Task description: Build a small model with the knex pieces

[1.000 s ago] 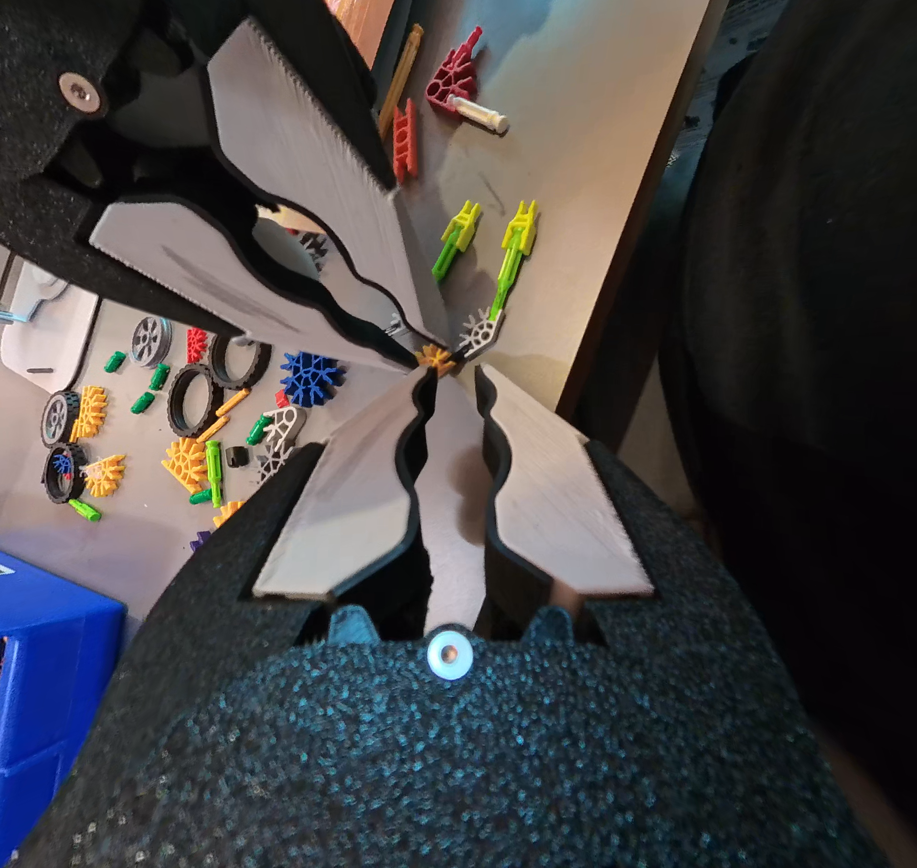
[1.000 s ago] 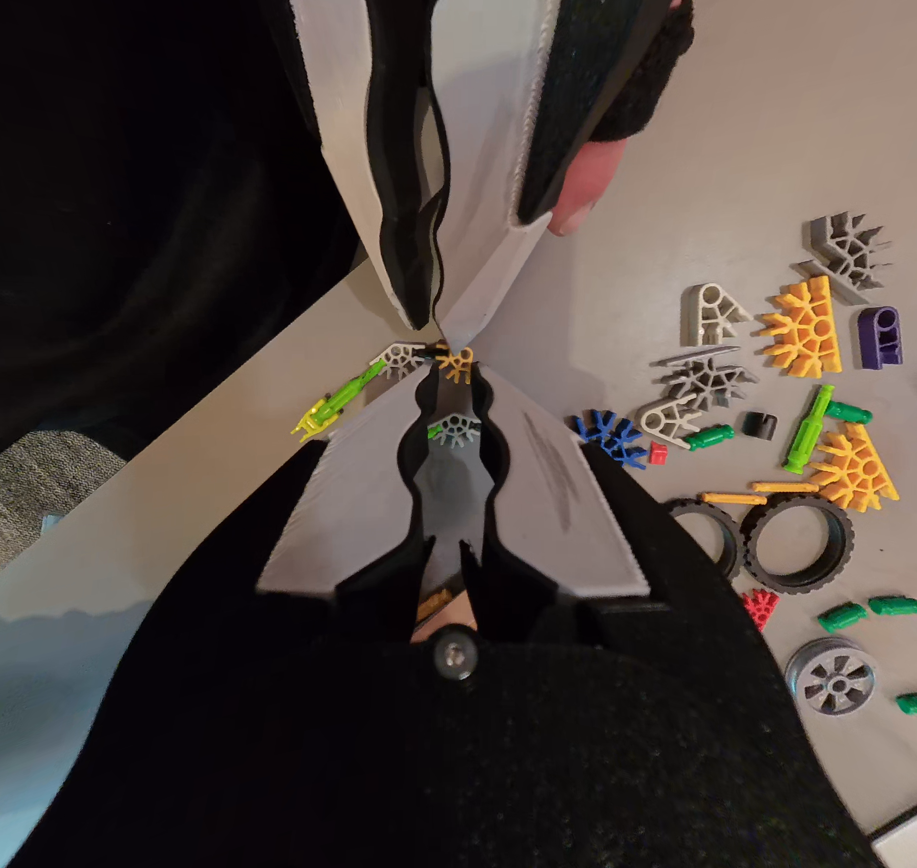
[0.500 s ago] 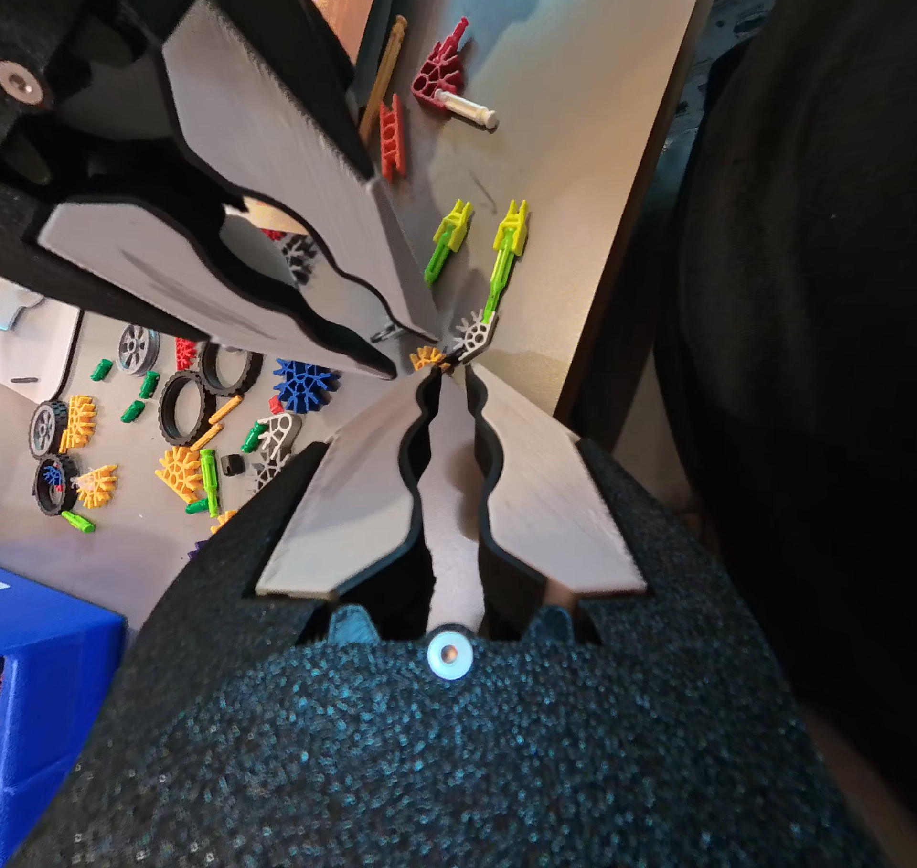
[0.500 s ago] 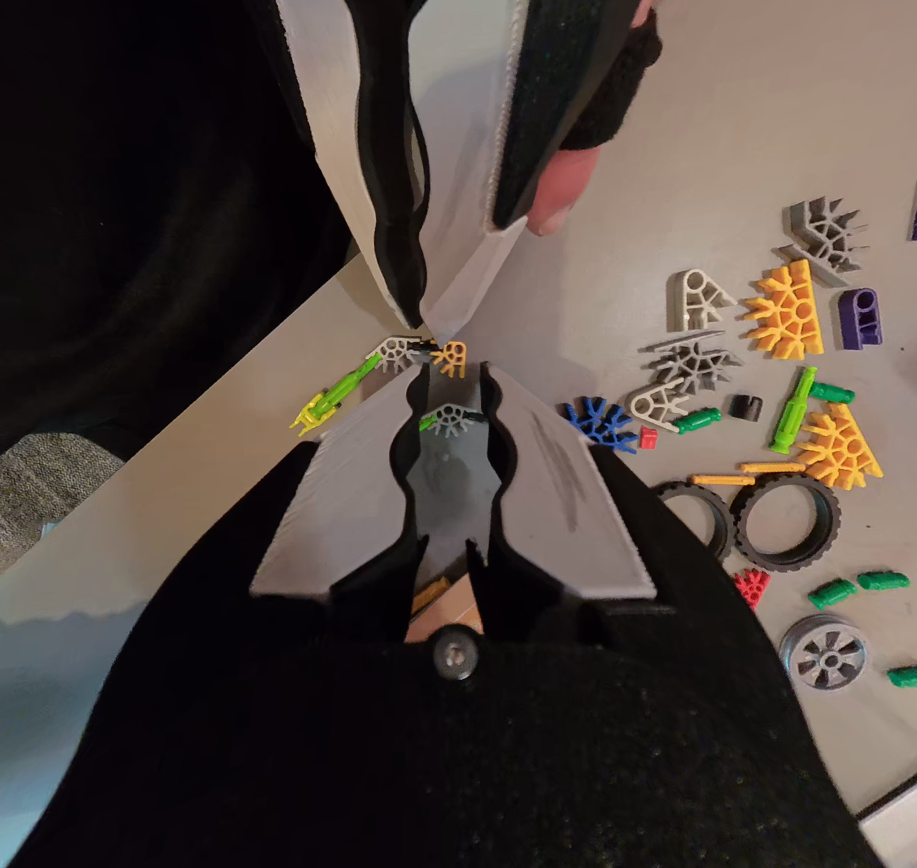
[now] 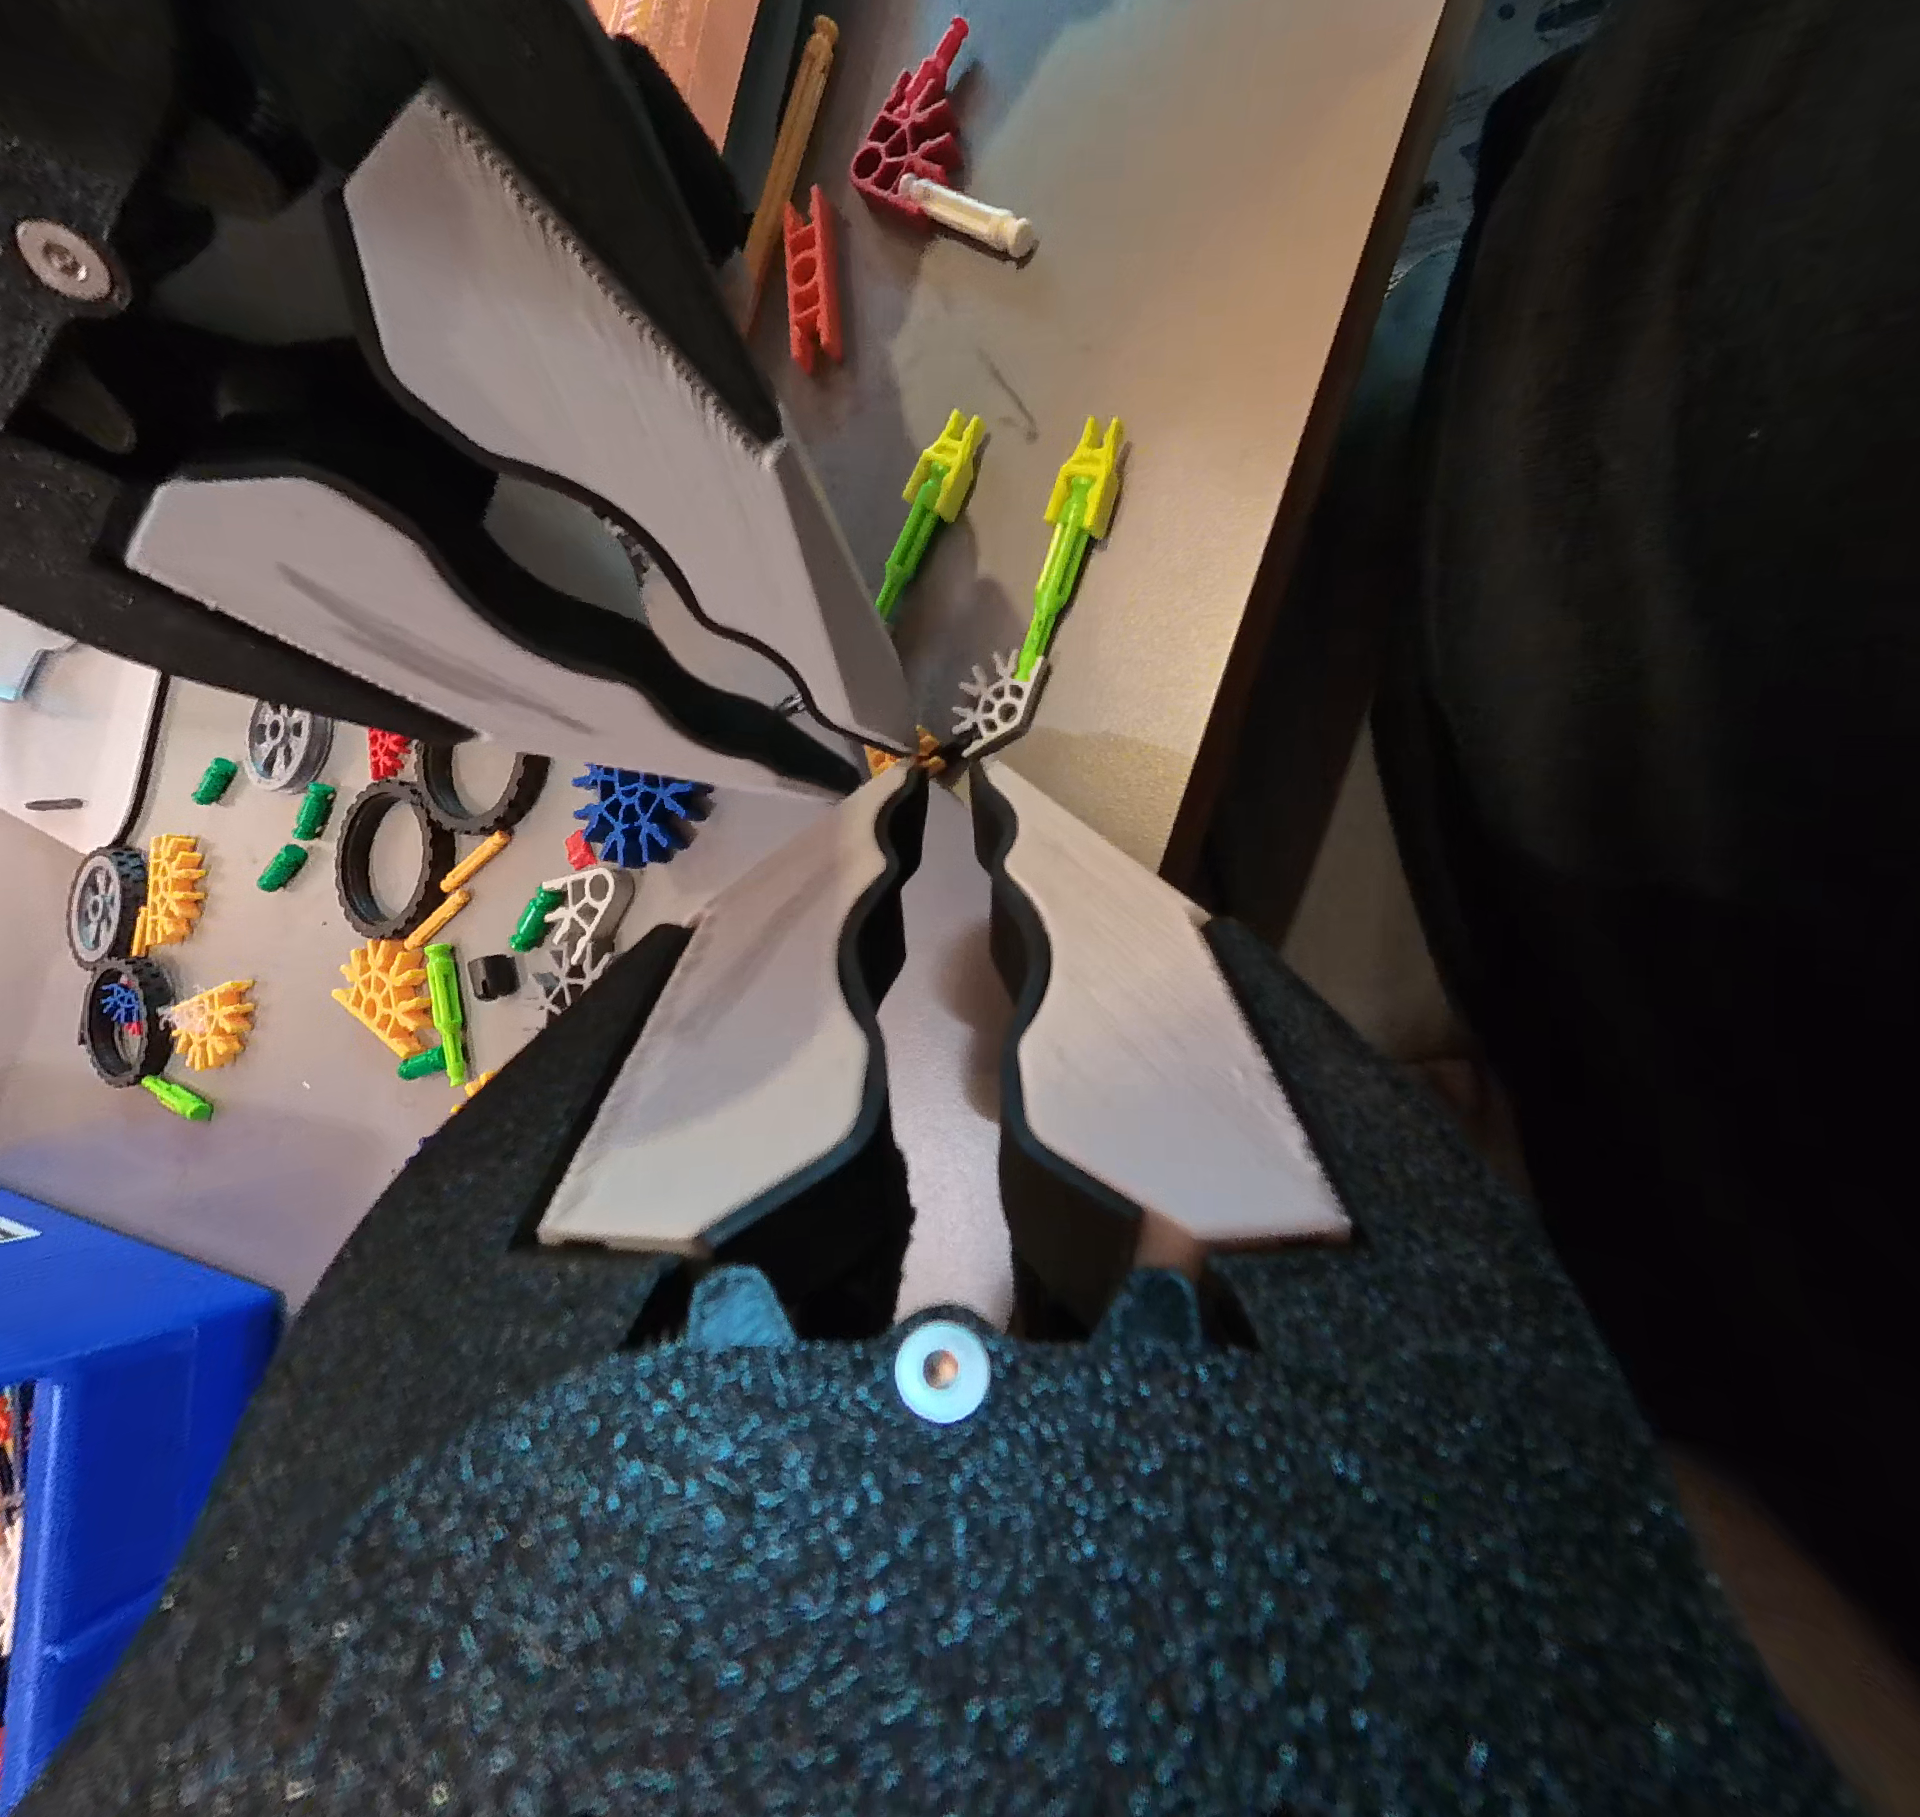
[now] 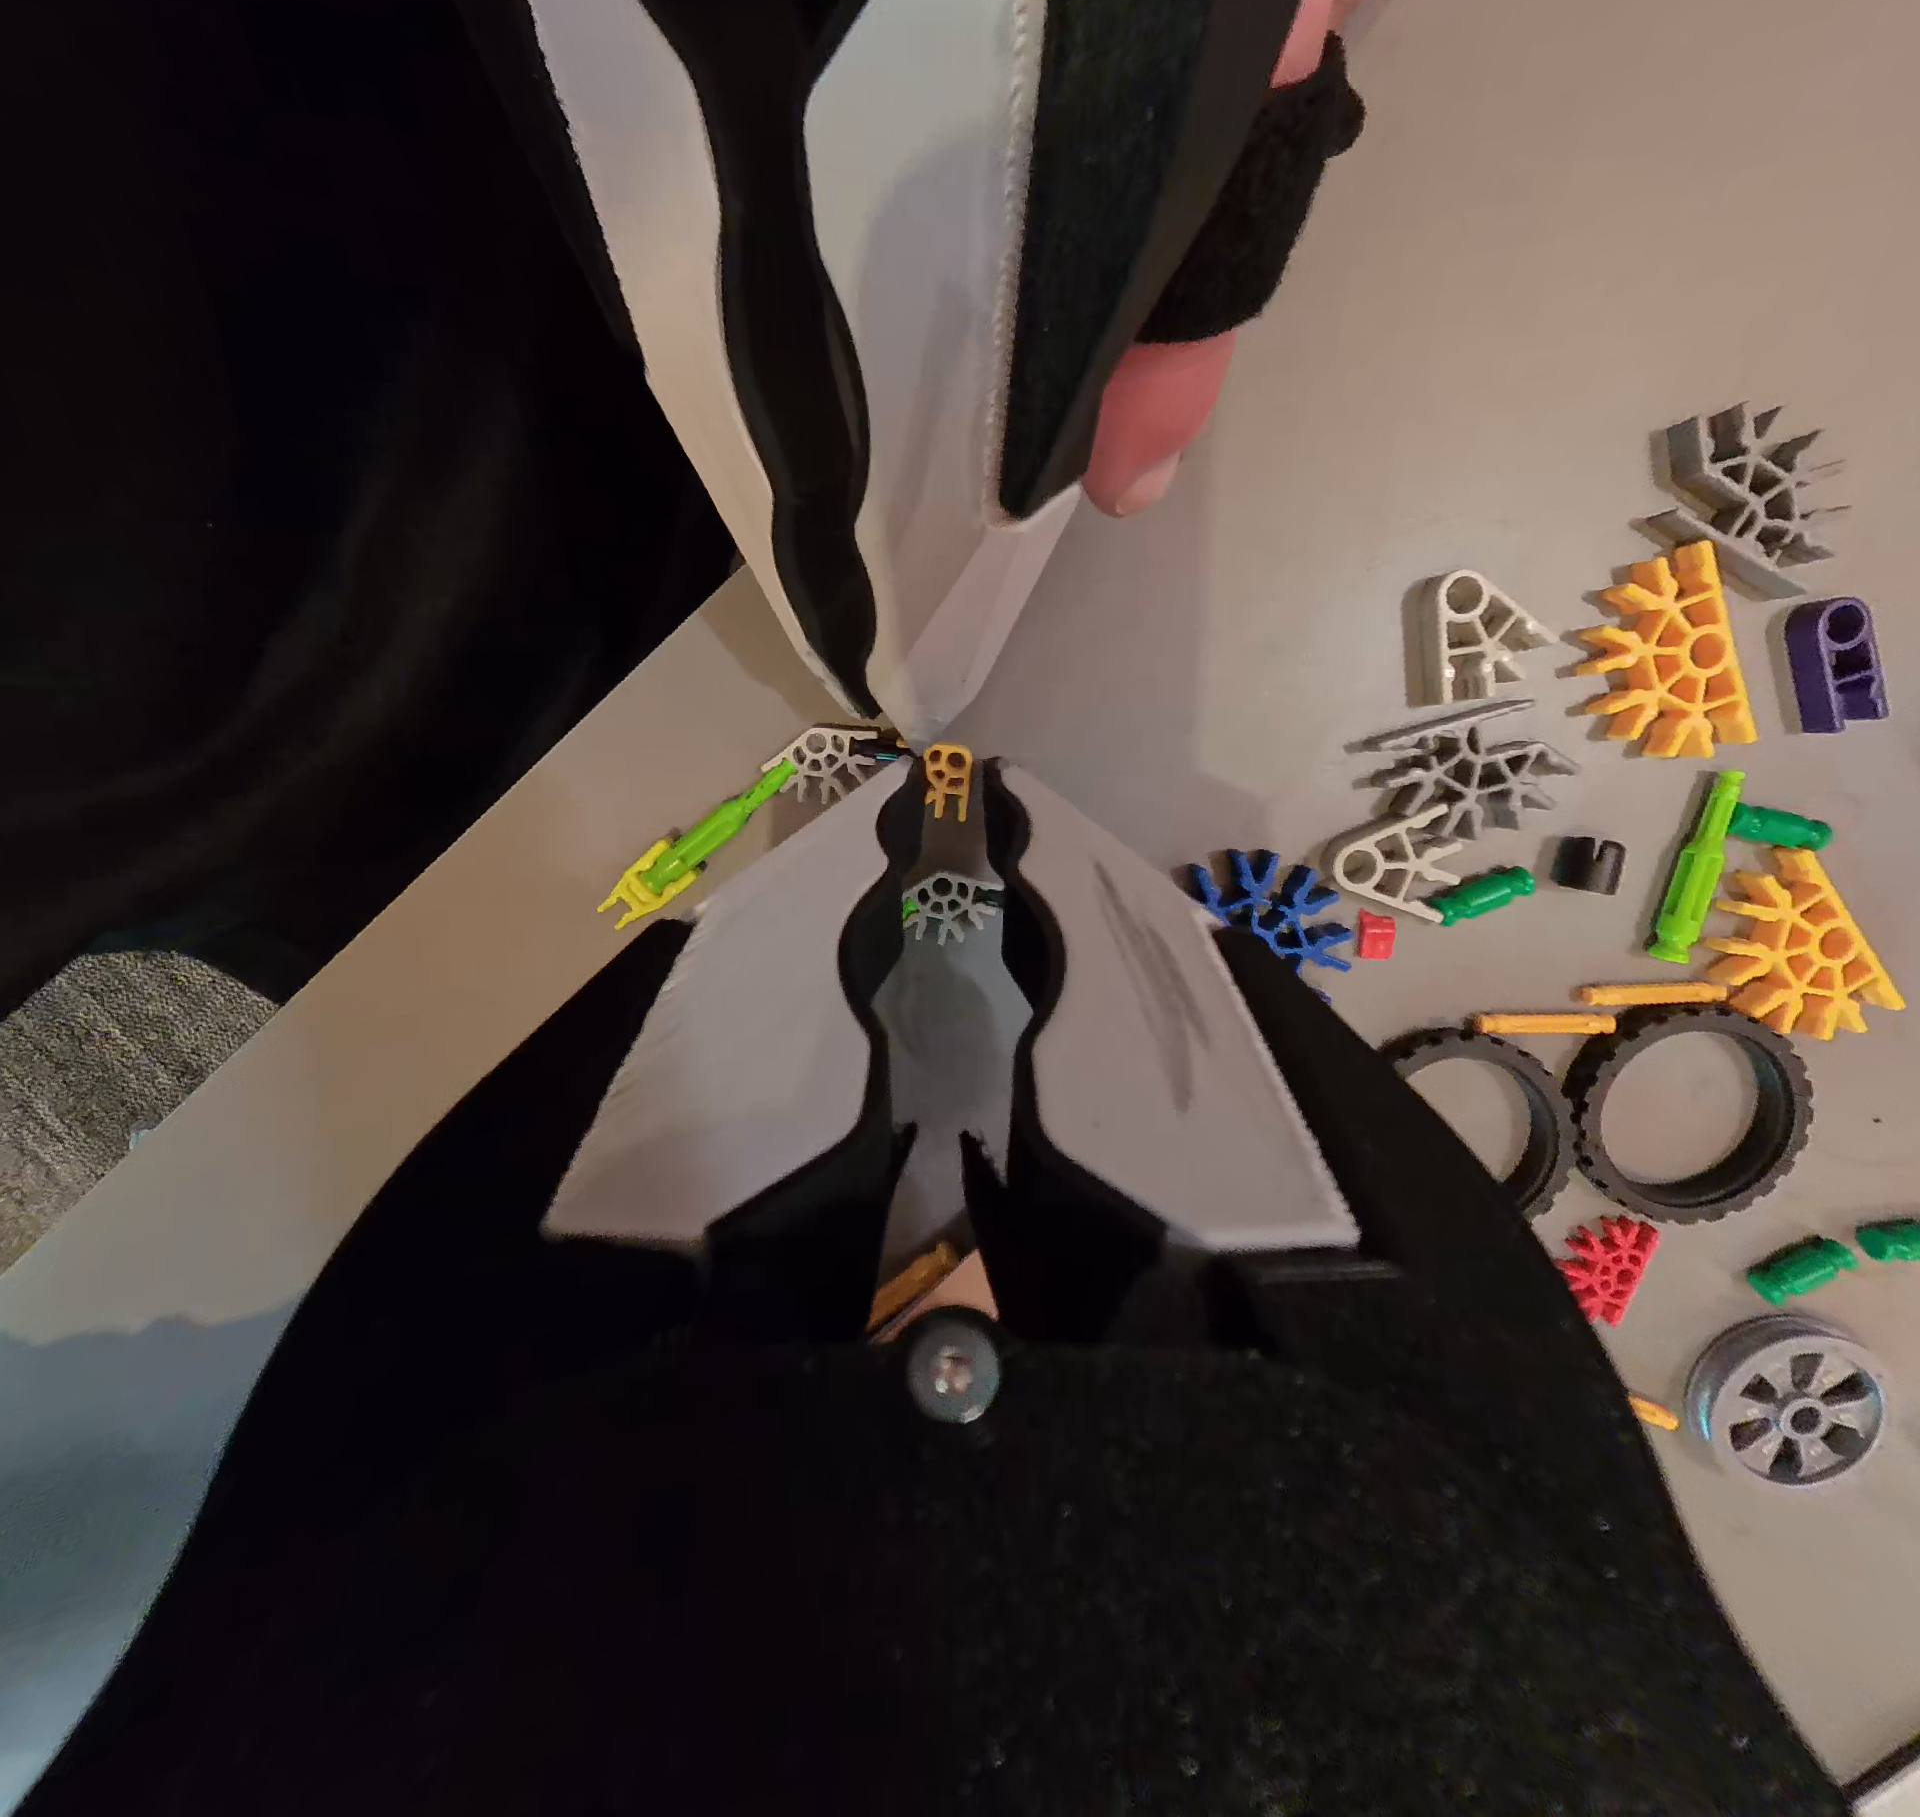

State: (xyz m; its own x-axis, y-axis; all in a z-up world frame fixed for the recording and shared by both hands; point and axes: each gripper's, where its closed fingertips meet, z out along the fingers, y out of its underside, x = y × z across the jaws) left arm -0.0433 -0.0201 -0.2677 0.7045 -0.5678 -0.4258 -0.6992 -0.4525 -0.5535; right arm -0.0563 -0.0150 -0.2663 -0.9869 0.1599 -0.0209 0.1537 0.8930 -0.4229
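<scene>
My right gripper is closed on a small orange connector, pinched at the very tips. This piece is flat plastic with 2 round holes and short prongs. My left gripper meets it tip to tip; its jaws are nearly together around something thin and dark that joins the gray fan-shaped connector, but I cannot tell if they really clamp it. A lime-green rod with a yellow clip sticks out from the gray connector.

All this is above the near edge of a pale gray table. On the table lie black tires, a gray wheel hub, a blue snowflake connector, orange fan connectors and small green rods. A blue bin stands at the left, partly cut off.

A second gray connector is seen between my right fingers. The contact point itself is very small and half hidden by the fingertips.
</scene>
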